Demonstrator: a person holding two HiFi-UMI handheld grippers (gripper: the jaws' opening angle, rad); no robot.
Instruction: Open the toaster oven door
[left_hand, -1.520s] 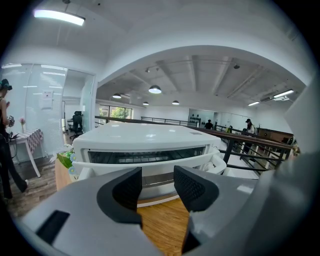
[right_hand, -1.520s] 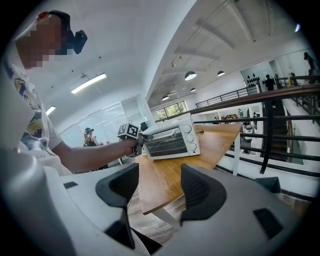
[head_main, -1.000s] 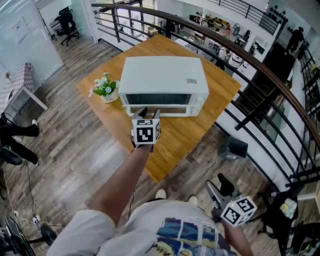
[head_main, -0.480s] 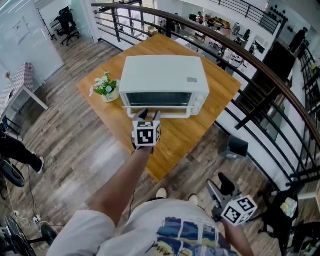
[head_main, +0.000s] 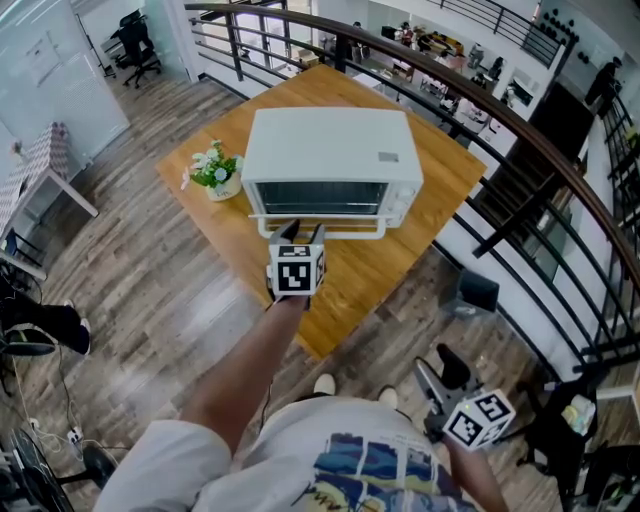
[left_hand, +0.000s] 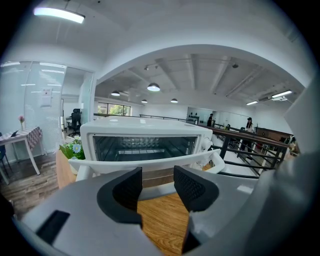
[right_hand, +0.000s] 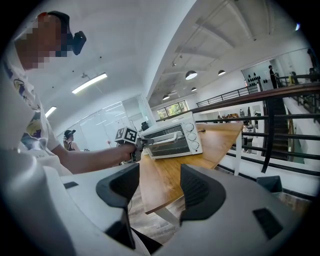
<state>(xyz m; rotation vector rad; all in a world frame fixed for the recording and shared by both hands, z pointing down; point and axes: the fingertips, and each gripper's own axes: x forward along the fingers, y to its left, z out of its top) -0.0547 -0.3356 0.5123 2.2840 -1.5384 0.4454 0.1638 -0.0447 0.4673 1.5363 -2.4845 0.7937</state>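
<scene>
A white toaster oven (head_main: 330, 150) stands on a wooden table (head_main: 440, 170), its glass door facing me. A white bar handle (head_main: 340, 233) runs along the door's front. My left gripper (head_main: 299, 232) is held out on a bare arm with its fingertips right at the handle's left part. In the left gripper view the handle (left_hand: 150, 162) crosses just above the jaws. The left gripper (left_hand: 157, 187) stands open with only table wood showing in the gap. My right gripper (head_main: 436, 368) hangs low beside my body, away from the table. It is open and empty (right_hand: 159, 187).
A small pot of flowers (head_main: 215, 172) sits on the table left of the oven. A dark metal railing (head_main: 520, 130) curves behind and to the right of the table. The table's near corner (head_main: 315, 350) points toward me over wooden floor.
The left gripper has stayed at the oven's handle while the view shifted slightly. The right gripper has not moved. A person's legs at the left edge have moved down.
</scene>
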